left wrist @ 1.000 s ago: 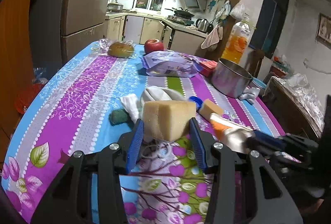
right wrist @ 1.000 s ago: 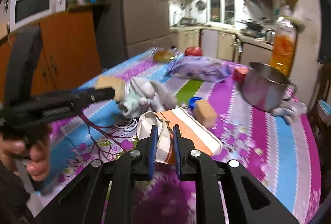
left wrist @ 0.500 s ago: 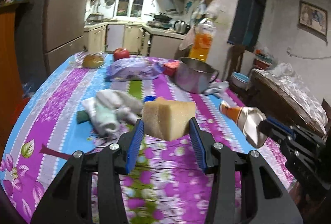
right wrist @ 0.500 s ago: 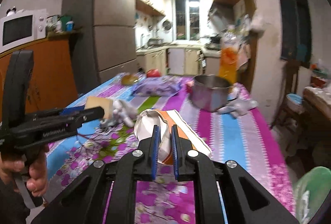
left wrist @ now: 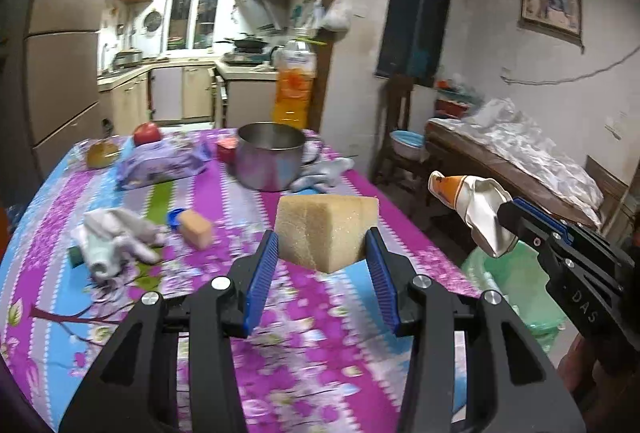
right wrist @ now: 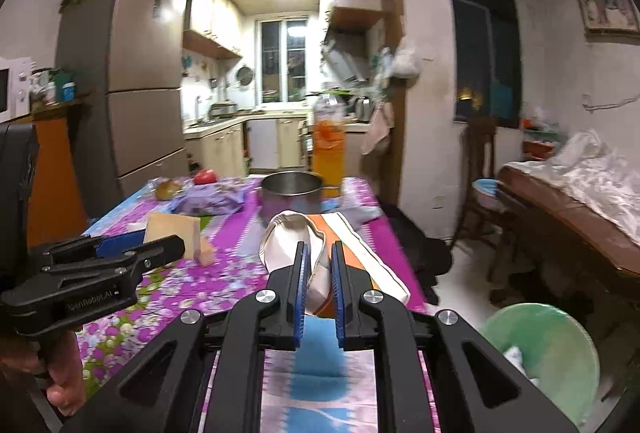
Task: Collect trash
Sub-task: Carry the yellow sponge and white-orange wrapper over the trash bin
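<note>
Green bin [right wrist: 548, 349] sits on the floor, low right of the table [right wrist: 384, 233] — nearer the right hand-held gripper [right wrist: 318, 289], pinching a wrapper [right wrist: 316, 233]; the left hand-held gripper [left wrist: 322, 265] clamps a sponge [left wrist: 326, 229].

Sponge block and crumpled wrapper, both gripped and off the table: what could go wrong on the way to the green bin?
1. The left gripper pinches only the near lower edge of the sponge block; most of it overhangs forward, so a quick swing could lever it out.
2. The right gripper grips the crumpled wrapper by a thin fold; it may slip free.
3. The green bin sits low, beside the table; an early release could miss it.
</note>
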Tool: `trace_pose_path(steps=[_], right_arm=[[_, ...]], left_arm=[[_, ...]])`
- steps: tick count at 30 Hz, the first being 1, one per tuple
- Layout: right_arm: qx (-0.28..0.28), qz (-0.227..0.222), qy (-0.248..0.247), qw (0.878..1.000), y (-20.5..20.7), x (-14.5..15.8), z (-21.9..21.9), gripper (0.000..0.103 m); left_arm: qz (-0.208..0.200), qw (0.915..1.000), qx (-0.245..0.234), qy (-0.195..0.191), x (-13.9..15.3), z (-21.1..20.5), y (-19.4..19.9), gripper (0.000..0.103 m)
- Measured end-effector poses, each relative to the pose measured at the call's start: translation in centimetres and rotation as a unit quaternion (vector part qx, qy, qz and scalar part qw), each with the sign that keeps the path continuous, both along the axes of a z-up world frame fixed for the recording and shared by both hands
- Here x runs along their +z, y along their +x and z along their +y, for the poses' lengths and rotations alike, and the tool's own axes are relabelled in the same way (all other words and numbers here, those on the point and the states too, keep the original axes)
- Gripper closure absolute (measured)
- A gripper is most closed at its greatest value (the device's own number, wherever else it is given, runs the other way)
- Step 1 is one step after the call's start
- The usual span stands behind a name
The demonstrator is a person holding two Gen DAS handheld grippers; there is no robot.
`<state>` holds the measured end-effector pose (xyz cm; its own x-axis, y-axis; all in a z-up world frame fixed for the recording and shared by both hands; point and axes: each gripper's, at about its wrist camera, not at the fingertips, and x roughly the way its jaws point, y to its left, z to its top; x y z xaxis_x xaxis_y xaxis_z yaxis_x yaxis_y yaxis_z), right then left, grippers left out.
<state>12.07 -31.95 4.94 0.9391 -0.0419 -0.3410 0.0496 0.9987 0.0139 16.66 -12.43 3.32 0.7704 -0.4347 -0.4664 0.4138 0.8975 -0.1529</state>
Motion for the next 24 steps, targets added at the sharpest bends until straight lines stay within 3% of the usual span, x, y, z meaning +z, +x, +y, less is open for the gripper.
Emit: trace_pose_path(steps=[15, 24], right_arm=[[-0.135, -0.002, 0.006, 0.991, -8.0, 1.3, -12.7, 0.091], [-0.193, 0.028, 0.03, 0.98, -11.3, 0.7, -21.2, 0.091]], left_arm=[[-0.015, 0.9936, -0.112, -0.001, 1.7, -13.2, -2.1, 0.06], [0.0, 0.9852, -0.171, 0.006, 1.1, -20.6, -2.9, 0.06]])
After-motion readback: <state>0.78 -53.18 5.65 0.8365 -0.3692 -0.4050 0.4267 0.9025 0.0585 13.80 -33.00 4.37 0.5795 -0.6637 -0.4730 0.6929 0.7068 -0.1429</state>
